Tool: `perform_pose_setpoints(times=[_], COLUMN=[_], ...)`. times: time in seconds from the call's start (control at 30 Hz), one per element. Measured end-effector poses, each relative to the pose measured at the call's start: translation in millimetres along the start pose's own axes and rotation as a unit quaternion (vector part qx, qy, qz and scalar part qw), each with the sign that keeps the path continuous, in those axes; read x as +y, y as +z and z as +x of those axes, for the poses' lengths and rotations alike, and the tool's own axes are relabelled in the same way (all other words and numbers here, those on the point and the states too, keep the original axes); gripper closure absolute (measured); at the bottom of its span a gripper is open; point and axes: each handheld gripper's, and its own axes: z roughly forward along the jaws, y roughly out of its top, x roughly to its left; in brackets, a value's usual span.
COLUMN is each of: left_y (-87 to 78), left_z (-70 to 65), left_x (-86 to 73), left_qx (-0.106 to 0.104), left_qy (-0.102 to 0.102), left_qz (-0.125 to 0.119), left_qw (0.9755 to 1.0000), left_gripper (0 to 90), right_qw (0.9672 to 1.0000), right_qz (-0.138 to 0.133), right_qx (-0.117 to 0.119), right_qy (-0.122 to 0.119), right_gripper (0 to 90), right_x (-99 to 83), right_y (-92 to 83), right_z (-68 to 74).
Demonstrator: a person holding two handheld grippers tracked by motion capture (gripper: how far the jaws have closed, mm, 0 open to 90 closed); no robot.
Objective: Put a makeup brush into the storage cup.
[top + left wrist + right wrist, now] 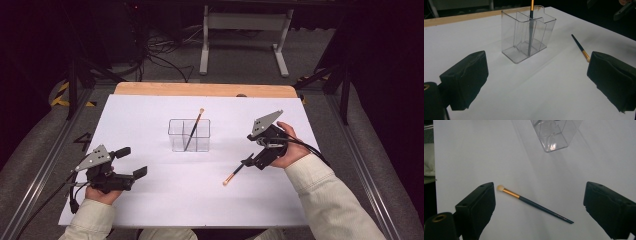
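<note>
Right gripper (539,210) jaws straddle a dark, gold-ferruled brush (534,204).

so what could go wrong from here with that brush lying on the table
The loose brush lies flat and thin between the right hand-held gripper's open jaws, so the pads may close above it or flick it away. The clear organizer looks light, and the brush already leaning in it could tip it if bumped while the second goes in.

No legible text or labels
</note>
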Motion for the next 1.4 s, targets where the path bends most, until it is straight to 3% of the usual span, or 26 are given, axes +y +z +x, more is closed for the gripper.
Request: perform_pose_setpoints(times=[0.43,0.6,0.73,1.4], left_y=[1.1,2.2,1.9,-1.9], left_z=[0.3,0.4,0.2,0.1], left_x=[-0.6,-0.7,-1.0,-4.6], left_qx=[0.0,-0.001,-0.001,0.0], left_qy=[0.002,0.002,0.002,-0.002], left_qz=[0.001,0.006,0.007,0.013], left_qw=[1.0,1.0,1.0,0.9999], left_gripper=[4.4,4.4,4.4,4.8], right_qw=[0.9998,0.9989,0.9981,0.9926], right_qz=[0.014,0.044,0.059,0.115], right_qx=[0.002,-0.005,0.005,0.032], right_qy=[-0.017,-0.018,-0.02,-0.025], right_gripper=[6.4,4.5,5.7,9.3], right_x=[1.7,2.2,2.3,0.9], right_y=[11.4,19.5,26.0,53.9], right_z=[-2.4,-3.2,-2.5,-0.3])
